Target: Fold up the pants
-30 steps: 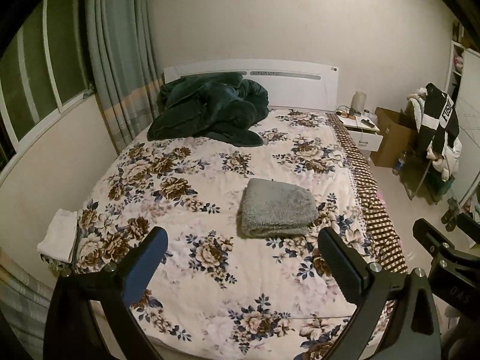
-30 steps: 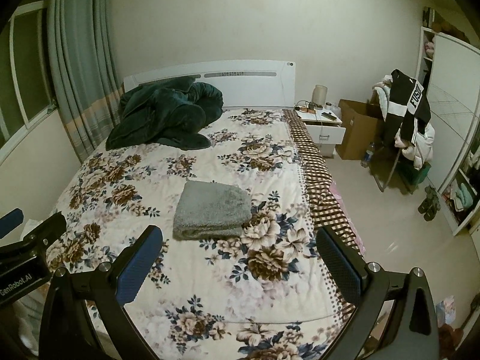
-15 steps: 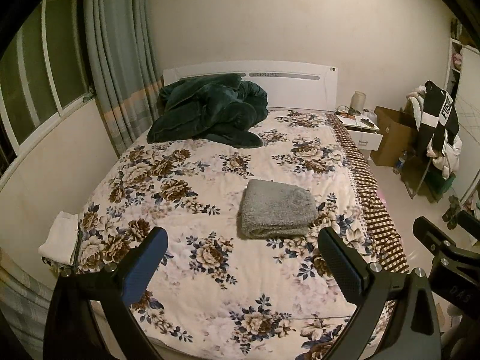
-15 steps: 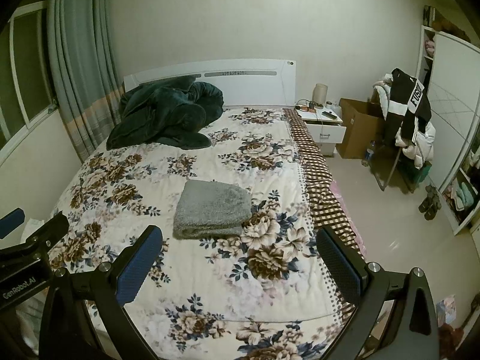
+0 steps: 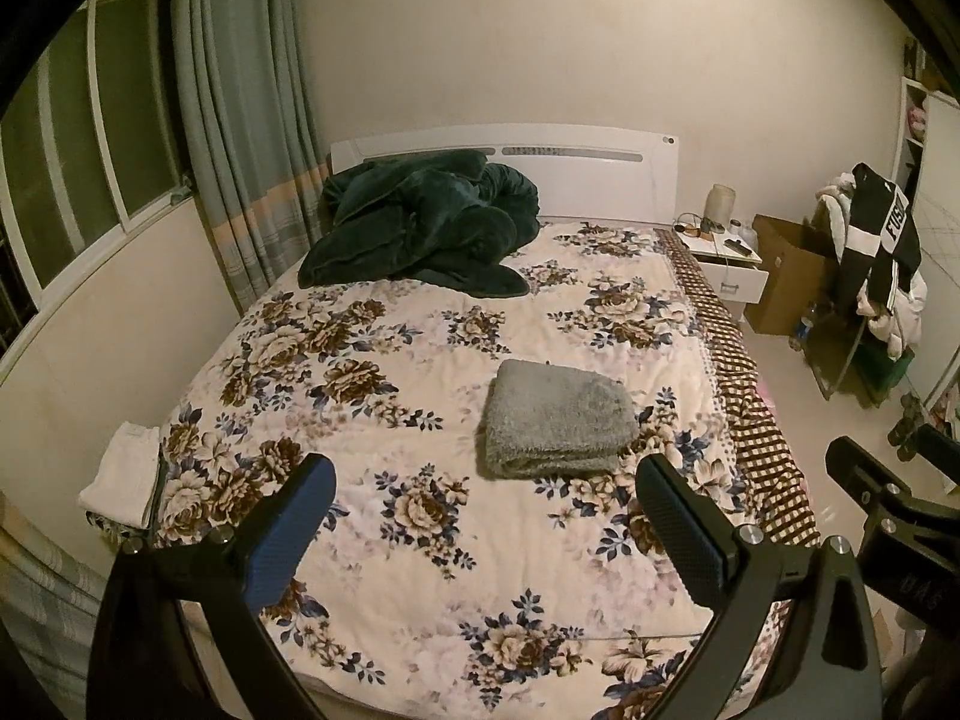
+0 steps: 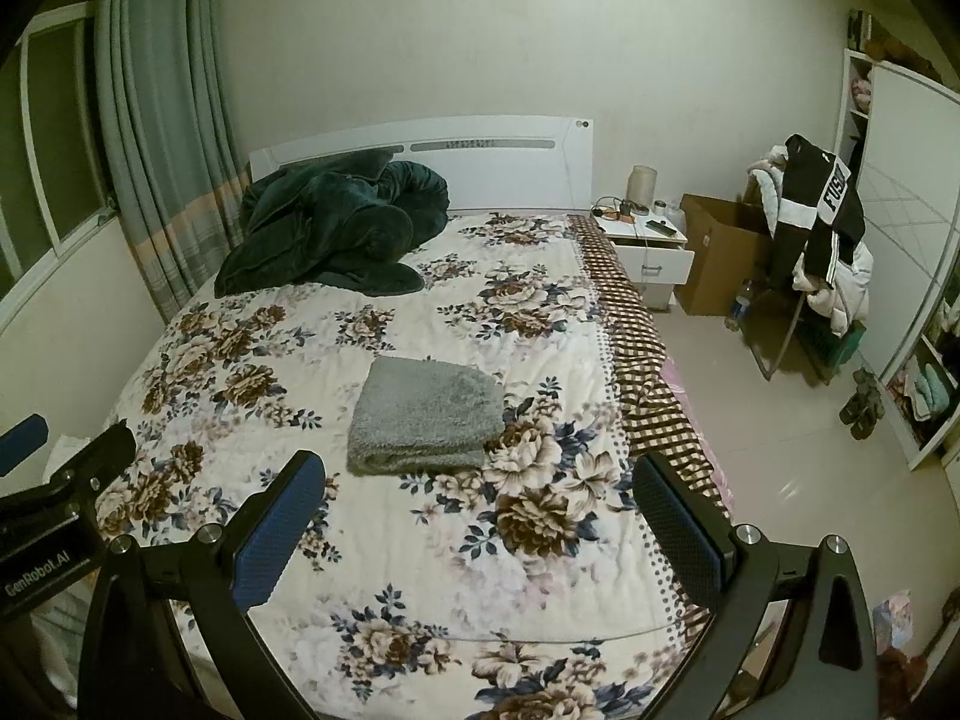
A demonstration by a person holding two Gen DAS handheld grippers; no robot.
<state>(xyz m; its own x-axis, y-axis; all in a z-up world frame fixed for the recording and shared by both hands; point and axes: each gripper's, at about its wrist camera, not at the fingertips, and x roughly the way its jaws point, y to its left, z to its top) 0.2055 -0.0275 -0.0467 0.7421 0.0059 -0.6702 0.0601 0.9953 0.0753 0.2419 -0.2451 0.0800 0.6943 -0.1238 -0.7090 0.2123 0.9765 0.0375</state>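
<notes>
The grey fuzzy pants (image 5: pixel 558 417) lie folded into a compact rectangle on the floral bedspread (image 5: pixel 384 420), right of the bed's middle; they also show in the right wrist view (image 6: pixel 427 416). My left gripper (image 5: pixel 483 531) is open and empty, held above the foot of the bed, well short of the pants. My right gripper (image 6: pixel 477 531) is open and empty too, held beside it at the same height. The right gripper's body (image 5: pixel 882 504) shows at the left view's right edge, and the left gripper's body (image 6: pixel 54 522) at the right view's left edge.
A dark green blanket (image 5: pixel 420 228) is heaped at the white headboard. A folded white cloth (image 5: pixel 123 474) lies at the bed's left edge. A nightstand (image 6: pixel 651 246), a cardboard box (image 6: pixel 720 252), a clothes-laden chair (image 6: pixel 810 258) and a wardrobe (image 6: pixel 912 270) stand to the right. Curtains (image 5: pixel 240 138) hang on the left.
Both grippers have drawn back very slightly and tilted, so the bed sits a touch lower in view. The pants have not moved.
</notes>
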